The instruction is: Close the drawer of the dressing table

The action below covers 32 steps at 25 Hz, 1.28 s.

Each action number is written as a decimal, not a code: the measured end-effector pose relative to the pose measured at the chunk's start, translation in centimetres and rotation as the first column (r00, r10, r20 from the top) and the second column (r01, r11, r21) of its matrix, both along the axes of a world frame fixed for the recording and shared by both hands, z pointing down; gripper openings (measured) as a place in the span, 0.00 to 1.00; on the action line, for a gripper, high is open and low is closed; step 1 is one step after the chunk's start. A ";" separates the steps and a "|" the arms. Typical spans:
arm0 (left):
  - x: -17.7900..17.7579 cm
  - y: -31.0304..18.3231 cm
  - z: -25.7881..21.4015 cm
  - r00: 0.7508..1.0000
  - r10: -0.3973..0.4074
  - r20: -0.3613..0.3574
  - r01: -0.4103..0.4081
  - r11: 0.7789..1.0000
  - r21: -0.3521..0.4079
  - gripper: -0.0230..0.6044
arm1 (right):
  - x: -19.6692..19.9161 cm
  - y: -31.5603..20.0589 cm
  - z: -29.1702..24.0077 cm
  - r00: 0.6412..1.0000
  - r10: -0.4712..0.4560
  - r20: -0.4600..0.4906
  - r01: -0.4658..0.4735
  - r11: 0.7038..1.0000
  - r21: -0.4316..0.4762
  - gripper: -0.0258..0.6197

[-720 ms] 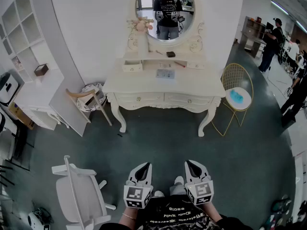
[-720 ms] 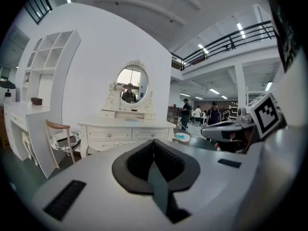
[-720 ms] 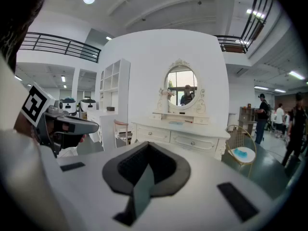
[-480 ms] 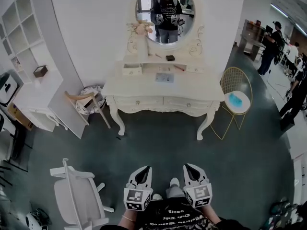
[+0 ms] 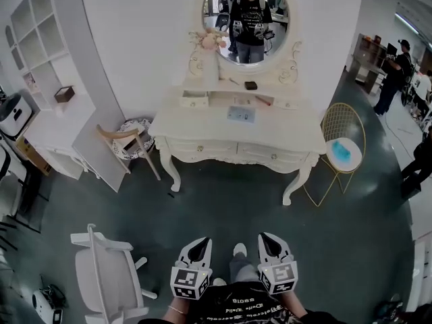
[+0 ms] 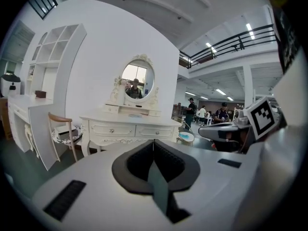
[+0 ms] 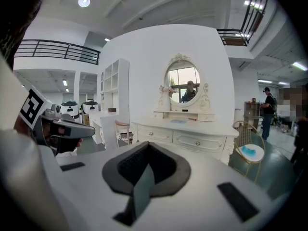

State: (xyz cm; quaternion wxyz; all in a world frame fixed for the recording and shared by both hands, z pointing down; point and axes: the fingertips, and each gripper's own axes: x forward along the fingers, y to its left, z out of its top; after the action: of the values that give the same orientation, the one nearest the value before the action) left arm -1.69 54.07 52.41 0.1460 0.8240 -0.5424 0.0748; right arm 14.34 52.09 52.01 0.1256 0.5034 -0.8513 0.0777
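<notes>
The dressing table (image 5: pixel 237 130) stands well ahead of the person. Its small upper-left drawer (image 5: pixel 194 99), below the mirror (image 5: pixel 246 19), looks pulled out. The left gripper (image 5: pixel 200 247) and right gripper (image 5: pixel 269 243) are both closed and empty. Best to walk close first, then push the drawer front squarely with closed tips.

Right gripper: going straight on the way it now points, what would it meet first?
Probably the front of the white carved dressing table; only dark floor lies between it and the right gripper, though depth is unclear.
</notes>
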 end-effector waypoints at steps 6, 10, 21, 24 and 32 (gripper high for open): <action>-0.6 -3.7 0.2 0.998 -0.057 0.010 0.057 0.998 -0.024 0.06 | -0.6 -4.4 0.5 0.998 -0.056 0.019 0.057 0.998 -0.025 0.06; 0.0 -7.3 0.1 0.997 -0.073 0.017 0.073 0.997 -0.027 0.06 | -0.4 -8.0 0.7 0.996 -0.084 0.013 0.084 0.996 -0.034 0.06; 1.4 -15.1 -0.5 0.991 -0.130 0.030 0.131 0.991 -0.027 0.06 | 0.6 -16.6 0.4 0.988 -0.152 0.018 0.153 0.988 -0.033 0.06; 1.9 -16.7 -0.4 0.988 -0.152 0.031 0.153 0.988 -0.029 0.06 | 1.1 -18.7 0.3 0.985 -0.169 0.014 0.170 0.985 -0.026 0.06; 3.5 -20.2 -0.1 0.978 -0.206 0.031 0.206 0.978 -0.028 0.06 | 2.1 -22.5 0.6 0.975 -0.222 -0.011 0.222 0.975 -0.034 0.06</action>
State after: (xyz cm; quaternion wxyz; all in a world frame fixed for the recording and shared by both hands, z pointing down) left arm 1.81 33.89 52.30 0.1581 0.7598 -0.6256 0.0793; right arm 16.43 29.55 52.58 0.1479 0.4037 -0.8999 0.0735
